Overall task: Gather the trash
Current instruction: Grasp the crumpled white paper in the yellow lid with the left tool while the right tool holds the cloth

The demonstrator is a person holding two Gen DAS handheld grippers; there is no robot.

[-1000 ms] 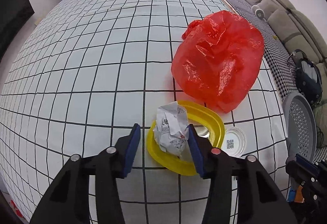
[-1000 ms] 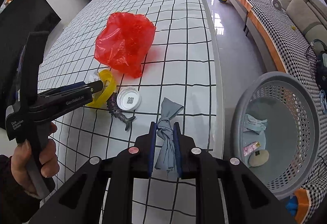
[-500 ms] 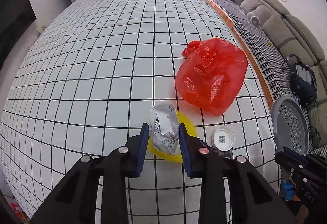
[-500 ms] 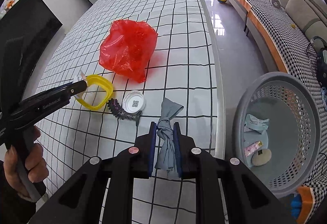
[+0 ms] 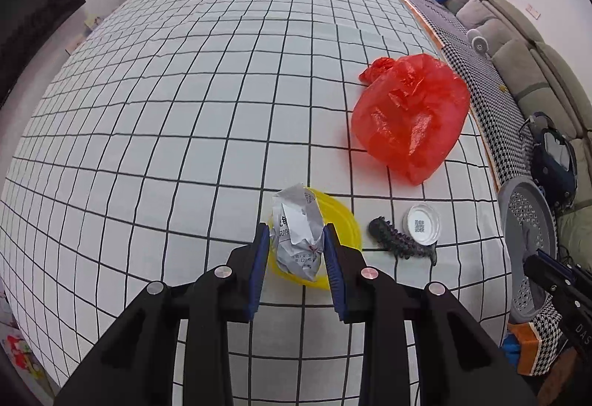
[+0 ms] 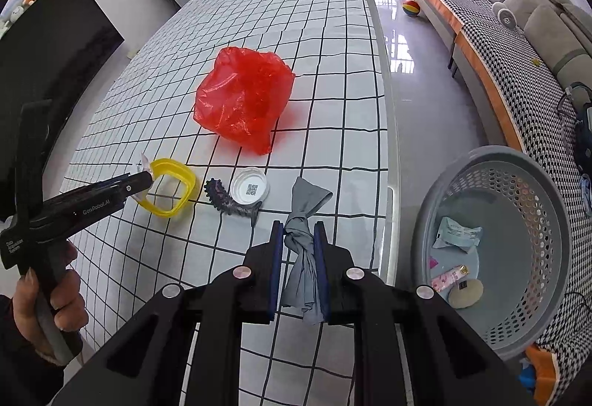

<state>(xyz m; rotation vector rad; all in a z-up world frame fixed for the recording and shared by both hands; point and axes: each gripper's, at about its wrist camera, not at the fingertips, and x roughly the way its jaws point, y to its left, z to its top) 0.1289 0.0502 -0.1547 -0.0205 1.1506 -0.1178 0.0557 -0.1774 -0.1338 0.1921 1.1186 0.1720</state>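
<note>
Lettering "GenRobot.AI" marks our left gripper (image 6: pixel 142 180) clamping crumpled printed paper (image 5: pixel 298 234), our right gripper (image 6: pixel 299 252) pinching knotted grey cloth (image 6: pixel 303 250), while the perforated grey plastic basket (image 6: pixel 547 206) holds wrappers.

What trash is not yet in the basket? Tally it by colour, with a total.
Red: 1, bag
Yellow: 1, ring
White: 2, lid, crumpled wrapper
Grey: 1, knotted cloth
Black: 1, spiky piece
Total: 6
</note>
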